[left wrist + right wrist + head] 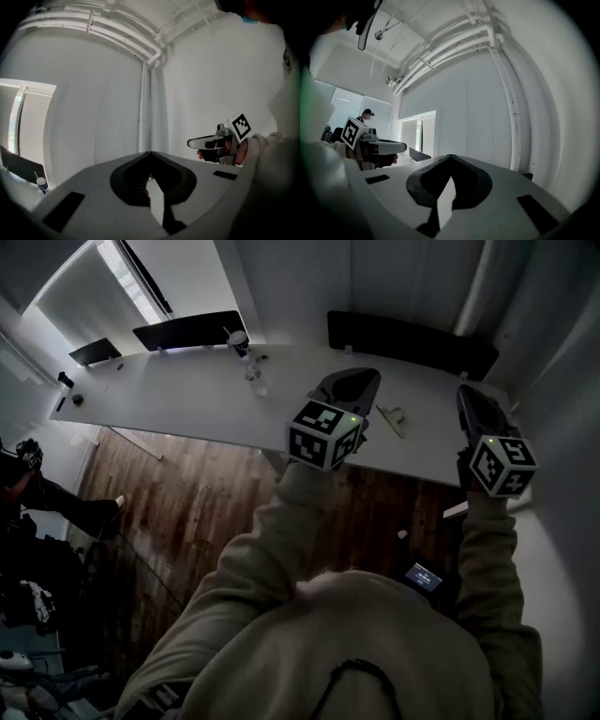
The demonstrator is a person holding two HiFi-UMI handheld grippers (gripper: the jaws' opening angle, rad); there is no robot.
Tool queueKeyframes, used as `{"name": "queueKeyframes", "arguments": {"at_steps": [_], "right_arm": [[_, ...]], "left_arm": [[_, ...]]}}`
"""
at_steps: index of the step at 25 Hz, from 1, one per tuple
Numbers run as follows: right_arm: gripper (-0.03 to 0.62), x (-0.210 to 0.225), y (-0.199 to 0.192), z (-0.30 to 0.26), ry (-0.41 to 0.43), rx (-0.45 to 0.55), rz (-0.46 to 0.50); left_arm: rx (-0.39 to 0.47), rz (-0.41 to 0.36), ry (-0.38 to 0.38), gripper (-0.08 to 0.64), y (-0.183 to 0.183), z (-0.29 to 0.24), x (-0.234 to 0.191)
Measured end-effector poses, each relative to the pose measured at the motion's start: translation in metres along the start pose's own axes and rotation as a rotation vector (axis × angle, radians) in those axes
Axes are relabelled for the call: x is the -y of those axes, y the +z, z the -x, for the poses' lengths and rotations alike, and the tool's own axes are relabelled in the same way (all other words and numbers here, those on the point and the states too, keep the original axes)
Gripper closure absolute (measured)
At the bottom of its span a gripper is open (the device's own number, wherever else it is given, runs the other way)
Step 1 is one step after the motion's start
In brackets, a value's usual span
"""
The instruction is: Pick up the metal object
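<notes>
The metal object (391, 418), a small pale tong-like piece, lies on the white table (187, 395) between my two grippers in the head view. My left gripper (351, 382) is held above the table just left of it, jaws shut and empty. My right gripper (467, 401) hovers to the right of it, also shut with nothing held. Both gripper views point up at the wall and ceiling pipes, so neither shows the metal object. The left gripper view shows its own closed jaw tips (150, 153) and the right gripper (220, 140). The right gripper view shows its closed tips (450, 156) and the left gripper (377, 147).
A small bottle and a cup (246, 357) stand further back on the table. Black screens (192, 331) (412, 341) line its far edge. Below the near edge is wooden floor (187, 512). A person (28, 474) is at the far left.
</notes>
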State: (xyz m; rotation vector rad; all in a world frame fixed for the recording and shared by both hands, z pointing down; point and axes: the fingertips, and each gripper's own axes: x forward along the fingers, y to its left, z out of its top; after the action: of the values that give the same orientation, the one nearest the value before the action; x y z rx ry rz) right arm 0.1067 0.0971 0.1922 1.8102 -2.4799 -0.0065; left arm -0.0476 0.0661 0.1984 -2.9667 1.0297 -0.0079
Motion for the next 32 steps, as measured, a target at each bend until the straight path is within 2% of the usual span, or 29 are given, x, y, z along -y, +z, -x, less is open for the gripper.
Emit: {"name": "queueKeyframes", "arguments": {"at_steps": [6, 13, 17, 22, 25, 32], "right_arm": [[0.572, -0.008, 0.007, 0.005, 0.013, 0.019, -0.004], [0.572, -0.003, 0.01, 0.013, 0.005, 0.035, -0.034], [0.572, 0.001, 0.007, 0.014, -0.019, 0.03, -0.049], [0.572, 0.005, -0.004, 0.016, -0.024, 0.016, -0.061], [0.572, 0.009, -0.007, 0.017, -0.012, 0.011, -0.073], [0.572, 0.031, -0.014, 0.017, 0.028, 0.009, -0.106]], "left_arm": [[0.003, -0.013, 0.001, 0.565, 0.005, 0.005, 0.007], [0.017, 0.027, 0.004, 0.565, 0.007, 0.013, 0.005], [0.03, -0.016, 0.012, 0.565, 0.009, 0.013, 0.009], [0.032, -0.009, -0.005, 0.565, 0.002, 0.01, 0.017], [0.032, 0.005, -0.007, 0.565, 0.002, 0.005, 0.017], [0.016, -0.022, 0.005, 0.565, 0.001, -0.022, 0.028]]}}
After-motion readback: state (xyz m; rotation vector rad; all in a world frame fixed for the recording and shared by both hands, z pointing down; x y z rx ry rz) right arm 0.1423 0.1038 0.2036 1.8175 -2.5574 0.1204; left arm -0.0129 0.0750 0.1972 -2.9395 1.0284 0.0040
